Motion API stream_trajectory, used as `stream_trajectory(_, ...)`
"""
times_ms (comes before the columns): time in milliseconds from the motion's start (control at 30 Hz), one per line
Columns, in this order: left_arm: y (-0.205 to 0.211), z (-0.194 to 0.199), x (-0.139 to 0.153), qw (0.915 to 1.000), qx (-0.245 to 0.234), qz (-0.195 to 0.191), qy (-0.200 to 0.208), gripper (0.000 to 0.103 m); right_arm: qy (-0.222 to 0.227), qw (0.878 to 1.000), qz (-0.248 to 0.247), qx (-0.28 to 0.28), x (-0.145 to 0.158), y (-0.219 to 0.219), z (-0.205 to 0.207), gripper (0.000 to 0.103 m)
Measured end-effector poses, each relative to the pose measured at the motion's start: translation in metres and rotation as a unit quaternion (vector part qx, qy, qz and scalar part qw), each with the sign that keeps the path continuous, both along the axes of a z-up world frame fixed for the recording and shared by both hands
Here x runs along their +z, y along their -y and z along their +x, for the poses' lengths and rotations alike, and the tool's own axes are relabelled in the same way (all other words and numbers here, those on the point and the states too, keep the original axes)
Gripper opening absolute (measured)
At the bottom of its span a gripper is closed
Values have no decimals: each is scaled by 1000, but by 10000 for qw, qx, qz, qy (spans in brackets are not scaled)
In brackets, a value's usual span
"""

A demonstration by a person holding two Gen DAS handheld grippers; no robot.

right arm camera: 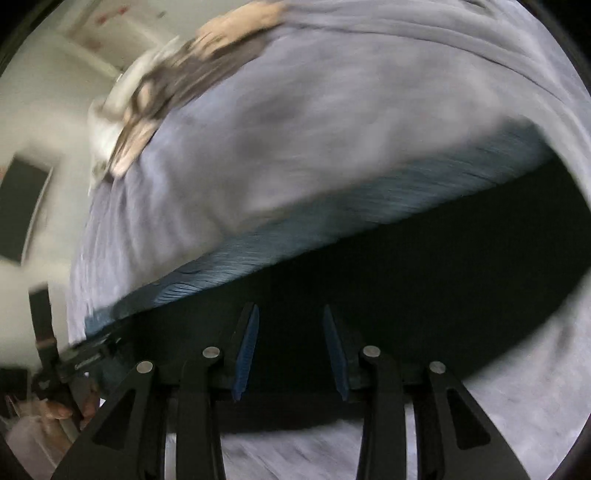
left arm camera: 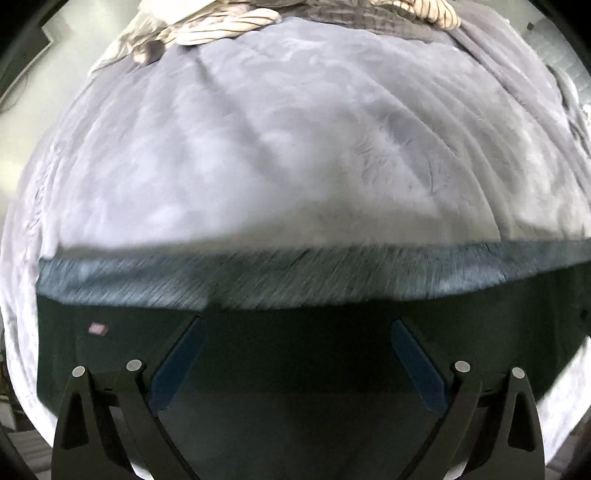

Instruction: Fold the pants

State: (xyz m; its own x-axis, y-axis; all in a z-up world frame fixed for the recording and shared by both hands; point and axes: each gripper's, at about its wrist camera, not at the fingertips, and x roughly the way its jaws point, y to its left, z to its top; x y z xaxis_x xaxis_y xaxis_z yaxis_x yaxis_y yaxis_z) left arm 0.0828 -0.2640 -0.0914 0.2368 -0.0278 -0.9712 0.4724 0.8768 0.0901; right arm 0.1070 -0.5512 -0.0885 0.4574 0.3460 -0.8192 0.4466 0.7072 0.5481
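On the grey blanket [left arm camera: 295, 147] by striped clothes [left arm camera: 229, 22], dark pants [left arm camera: 295, 350] with a blue band lie flat under both spread-apart grippers, left [left arm camera: 297, 325] and right [right arm camera: 291, 314].

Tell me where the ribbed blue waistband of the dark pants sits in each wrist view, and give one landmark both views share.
Left wrist view: the waistband runs level across the lower middle.
Right wrist view: the waistband slants from lower left up to the right.
Shared landmark: the striped cloth at the far edge of the grey blanket.
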Motion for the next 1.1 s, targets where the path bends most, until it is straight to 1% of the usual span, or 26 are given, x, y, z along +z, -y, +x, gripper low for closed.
stream_trajectory(33, 4, 3, -6, 9999, 7, 141, 68, 102, 11, 9999, -15, 111, -3, -8, 10, 40)
stream_trajectory(67, 12, 5, -8, 9997, 17, 222, 96, 102, -74, 9995, -111, 270, -10, -19, 26, 40)
stream_trajectory(100, 12, 9, -14, 9997, 34, 249, 75, 102, -207, 9987, -291, 359, -16, -22, 31, 39)
stream_trajectory(133, 10, 12, -19, 9997, 72, 212, 17, 103, -413, 9963, -598, 469, -23, -27, 40, 38)
stream_trajectory(167, 8, 15, -19, 9998, 97, 152, -17, 103, -502, 9938, -833, 542, -28, -29, 45, 34)
stream_trajectory(233, 2, 16, -16, 9999, 51, 159, -31, 103, -535, 9912, -1120, 455, -27, -22, 47, 34)
stream_trajectory(267, -2, 13, -9, 9998, 25, 181, -21, 103, -689, 9886, -1324, 212, -24, -11, 43, 36)
stream_trajectory(300, -8, 12, -4, 9998, -3, 202, -10, 103, -763, 9885, -1308, 31, -22, -2, 40, 37)
stream_trajectory(333, -9, 13, -1, 9997, -29, 222, 0, 103, -809, 9901, -1132, -203, -20, 11, 33, 38)
stream_trajectory(400, -19, 9, 7, 9997, -138, 225, 4, 103, -783, 9930, -788, -397, -11, 22, 19, 39)
stream_trajectory(433, -23, 3, 11, 9995, -219, 221, 0, 103, -738, 9937, -740, -401, -5, 23, 12, 39)
stream_trajectory(500, -32, -18, 19, 9987, -424, 265, 23, 103, -639, 9941, -856, -191, 10, 9, -5, 40)
stream_trajectory(567, -30, -37, 16, 9976, -612, 321, -8, 103, -602, 9945, -855, 31, 19, -18, -23, 40)
stream_trajectory(633, -35, -58, 8, 9956, -808, 472, -109, 103, -669, 9943, -787, 262, 14, -42, -33, 40)
stream_trajectory(700, -39, -78, -9, 9919, -928, 804, -310, 103, -961, 9884, -1021, 584, 1, -72, -40, 47)
stream_trajectory(733, -42, -83, -13, 9917, -912, 832, -368, 103, -1107, 9832, -1258, 728, -5, -86, -44, 47)
stream_trajectory(767, -45, -85, -13, 9921, -841, 827, -423, 103, -1155, 9801, -1403, 804, -6, -94, -47, 48)
stream_trajectory(800, -48, -86, -10, 9926, -793, 791, -468, 103, -1187, 9791, -1437, 817, -5, -97, -50, 49)
stream_trajectory(867, -52, -88, -2, 9924, -848, 735, -501, 103, -1260, 9834, -1112, 685, -2, -97, -62, 49)
stream_trajectory(933, -55, -91, 8, 9913, -954, 775, -472, 103, -1312, 9871, -761, 507, 2, -93, -77, 50)
stream_trajectory(967, -56, -92, 13, 9910, -999, 751, -481, 103, -1358, 9880, -620, 407, 5, -91, -87, 53)
stream_trajectory(1067, -59, -97, 31, 9908, -1112, 589, -504, 103, -1392, 9889, -482, 187, 18, -90, -108, 64)
stream_trajectory(1100, -60, -94, 35, 9906, -1148, 545, -500, 103, -1382, 9894, -436, 118, 21, -90, -114, 65)
